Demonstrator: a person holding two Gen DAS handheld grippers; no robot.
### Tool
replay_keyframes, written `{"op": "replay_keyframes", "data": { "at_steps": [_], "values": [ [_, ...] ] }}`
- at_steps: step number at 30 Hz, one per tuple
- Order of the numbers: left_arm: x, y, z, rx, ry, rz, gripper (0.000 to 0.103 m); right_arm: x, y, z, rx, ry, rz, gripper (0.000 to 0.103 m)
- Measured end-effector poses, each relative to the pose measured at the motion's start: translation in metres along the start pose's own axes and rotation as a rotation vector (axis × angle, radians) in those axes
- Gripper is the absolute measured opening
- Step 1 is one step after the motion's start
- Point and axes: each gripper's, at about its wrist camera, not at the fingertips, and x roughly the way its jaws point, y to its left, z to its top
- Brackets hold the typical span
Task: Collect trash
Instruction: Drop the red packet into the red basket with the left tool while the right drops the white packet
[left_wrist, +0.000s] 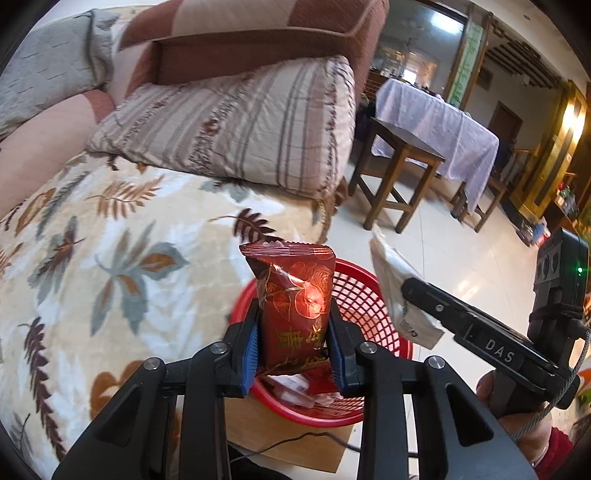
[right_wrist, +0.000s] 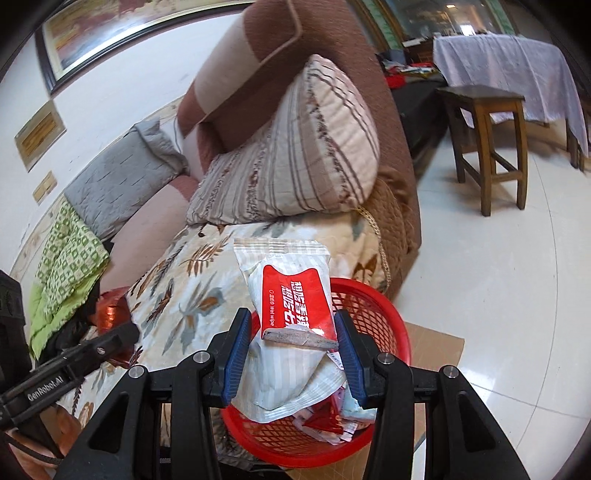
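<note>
My left gripper (left_wrist: 293, 343) is shut on a shiny red snack wrapper (left_wrist: 295, 302), held upright over the red mesh basket (left_wrist: 364, 295). My right gripper (right_wrist: 291, 350) is shut on a white and red wet-wipe pack (right_wrist: 291, 291), also above the red mesh basket (right_wrist: 373, 314). Several wrappers lie in the basket's bottom (right_wrist: 332, 421). In the left wrist view the right gripper (left_wrist: 410, 291) comes in from the right with the wet-wipe pack (left_wrist: 391, 280). In the right wrist view the left gripper (right_wrist: 122, 334) shows at the left edge with the red wrapper (right_wrist: 110, 308).
The basket stands on a cardboard sheet (right_wrist: 436, 343) on the tiled floor, against a sofa with a leaf-patterned blanket (left_wrist: 110, 258) and a striped pillow (left_wrist: 240, 122). A wooden stool (left_wrist: 399, 173) and a cloth-covered table (left_wrist: 443, 125) stand beyond. A cable (left_wrist: 295, 441) runs below the basket.
</note>
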Motion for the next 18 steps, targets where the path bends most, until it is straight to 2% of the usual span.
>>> {"op": "replay_keyframes", "data": {
  "at_steps": [1, 2, 3, 5, 8, 11, 12, 14, 17, 18],
  "values": [
    [0.003, -0.002, 0.000, 0.004, 0.009, -0.006, 0.033, 0.000, -0.003, 0.001, 0.004, 0.001, -0.001, 0.050],
    [0.007, -0.003, 0.000, 0.005, 0.015, -0.010, 0.039, 0.001, -0.005, 0.000, 0.006, 0.002, -0.003, 0.050],
    [0.010, -0.004, 0.001, 0.001, 0.015, -0.011, 0.050, 0.003, -0.007, 0.000, 0.008, 0.003, -0.005, 0.050],
    [0.012, -0.003, 0.002, -0.009, 0.010, -0.006, 0.066, 0.006, -0.010, -0.001, 0.015, 0.010, -0.009, 0.051],
    [0.011, 0.001, 0.000, -0.013, 0.004, 0.000, 0.070, 0.013, -0.014, -0.001, 0.014, 0.021, -0.030, 0.052],
    [0.000, 0.011, -0.006, -0.006, -0.015, 0.055, 0.072, 0.018, -0.017, -0.001, 0.015, 0.045, -0.060, 0.061],
    [-0.004, 0.014, -0.008, -0.004, -0.024, 0.068, 0.076, 0.018, -0.017, -0.001, 0.014, 0.045, -0.065, 0.066],
    [-0.018, 0.024, -0.015, -0.007, -0.048, 0.112, 0.082, 0.017, -0.016, -0.002, 0.001, 0.043, -0.081, 0.068],
    [-0.041, 0.042, -0.029, -0.013, -0.080, 0.169, 0.083, 0.011, -0.006, -0.004, -0.048, 0.029, -0.134, 0.070],
    [-0.050, 0.048, -0.036, -0.016, -0.092, 0.181, 0.083, 0.009, -0.001, -0.006, -0.071, 0.022, -0.160, 0.075]
  ]
}}
